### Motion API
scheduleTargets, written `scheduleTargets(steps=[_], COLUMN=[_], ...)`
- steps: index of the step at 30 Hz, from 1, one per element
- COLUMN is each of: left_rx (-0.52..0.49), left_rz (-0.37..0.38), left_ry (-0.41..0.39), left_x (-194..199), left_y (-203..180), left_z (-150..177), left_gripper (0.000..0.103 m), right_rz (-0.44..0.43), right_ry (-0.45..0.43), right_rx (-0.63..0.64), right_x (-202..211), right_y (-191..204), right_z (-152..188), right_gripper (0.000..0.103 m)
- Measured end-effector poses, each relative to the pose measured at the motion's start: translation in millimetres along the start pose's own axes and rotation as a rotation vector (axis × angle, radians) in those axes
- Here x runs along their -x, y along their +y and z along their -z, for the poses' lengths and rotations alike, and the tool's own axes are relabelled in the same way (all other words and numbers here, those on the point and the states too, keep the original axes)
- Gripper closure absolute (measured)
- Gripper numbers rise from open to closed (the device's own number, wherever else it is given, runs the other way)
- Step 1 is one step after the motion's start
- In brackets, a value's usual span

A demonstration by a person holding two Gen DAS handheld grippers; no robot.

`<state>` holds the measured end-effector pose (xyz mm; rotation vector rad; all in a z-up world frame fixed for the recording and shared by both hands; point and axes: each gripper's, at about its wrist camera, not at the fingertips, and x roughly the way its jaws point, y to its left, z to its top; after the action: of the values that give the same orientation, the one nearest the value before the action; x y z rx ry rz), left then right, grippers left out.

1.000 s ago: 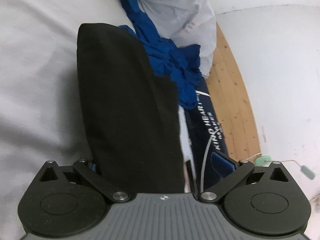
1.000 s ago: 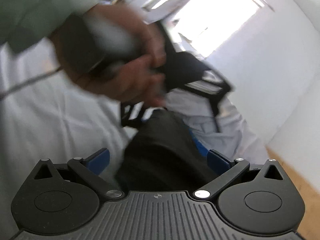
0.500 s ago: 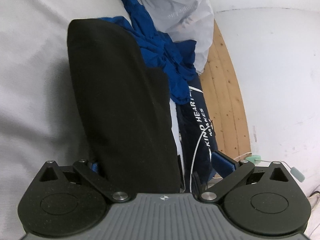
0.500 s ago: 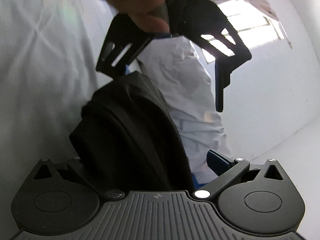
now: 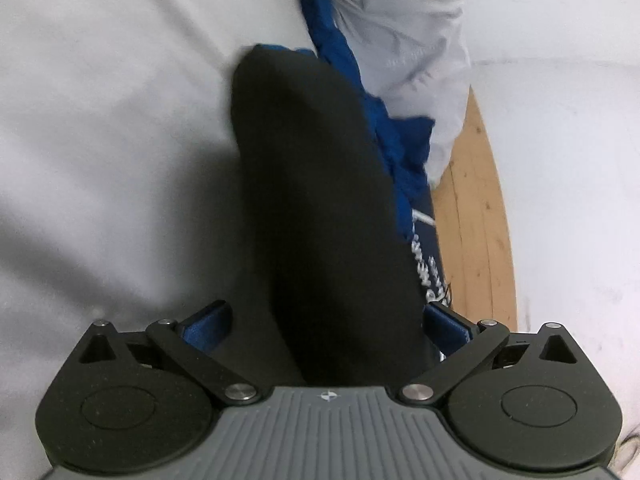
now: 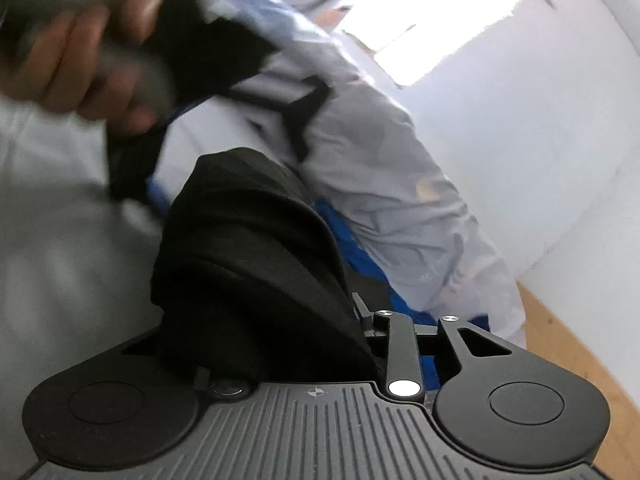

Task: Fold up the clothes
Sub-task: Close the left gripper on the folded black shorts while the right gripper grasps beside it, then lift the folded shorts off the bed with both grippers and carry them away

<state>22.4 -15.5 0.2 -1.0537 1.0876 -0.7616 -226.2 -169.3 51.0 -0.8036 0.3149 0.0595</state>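
Note:
A black garment (image 5: 320, 216) lies folded lengthwise on the white bed sheet (image 5: 100, 120). My left gripper (image 5: 324, 320) is open, its blue pads (image 5: 204, 322) standing either side of the garment's near end. In the right wrist view the same black garment (image 6: 256, 264) fills the jaws of my right gripper (image 6: 280, 344), which is shut on it. The person's hand (image 6: 80, 52) holding the left gripper shows blurred at the upper left.
A crumpled blue garment (image 5: 384, 136) and a pale grey shirt (image 5: 404, 36) lie just right of the black one. A navy printed garment (image 5: 430, 256) hangs at the bed edge over the wooden floor (image 5: 476, 216). White wall and a bright window (image 6: 432, 12) stand beyond.
My right gripper has closed on the black garment; it was open before. The left gripper has shifted left, so the garment sits more central. The hand with the left gripper has moved in the right view.

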Motion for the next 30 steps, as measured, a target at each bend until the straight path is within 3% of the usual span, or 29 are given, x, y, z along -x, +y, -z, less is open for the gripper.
scheduleTargets(steps=[2,6,7,9,10,13,21,30], left_rx=[0.0,-0.036,-0.043,-0.032,-0.026,-0.016,-0.096,-0.252], left_rz=[0.015,0.003,0.007,0.01,0.008,0.012,0.011,-0.005], left_ry=[-0.014,0.02,0.035,0.049,0.047,0.034,-0.037,-0.187], left_x=[-5,-24,-29,-35,-37,-35,-3,92], left_y=[-2,-11,-12,-11,-9,-5,-26,-68], left_z=[-2,-10,-11,-12,-11,-9,-5,12], left_gripper=[0.0,0.001,0.015,0.032,0.047,0.055,0.066,0.068], right_rz=[-0.01,-0.044,-0.051,-0.062,-0.062,-0.065,-0.054,-0.052], right_ry=[-0.022,-0.03,-0.028,-0.02,-0.016,-0.014,-0.072,-0.213], right_rx=[-0.06,-0.061,-0.047,-0.023,-0.018,-0.011,0.044,0.075], right_x=[11,36,40,45,46,47,47,95], right_y=[-11,-22,-22,-21,-23,-24,-24,-5], right_z=[1,-9,-13,-14,-16,-17,-37,-83], right_gripper=[0.07,0.07,0.069,0.069,0.069,0.069,0.07,0.073])
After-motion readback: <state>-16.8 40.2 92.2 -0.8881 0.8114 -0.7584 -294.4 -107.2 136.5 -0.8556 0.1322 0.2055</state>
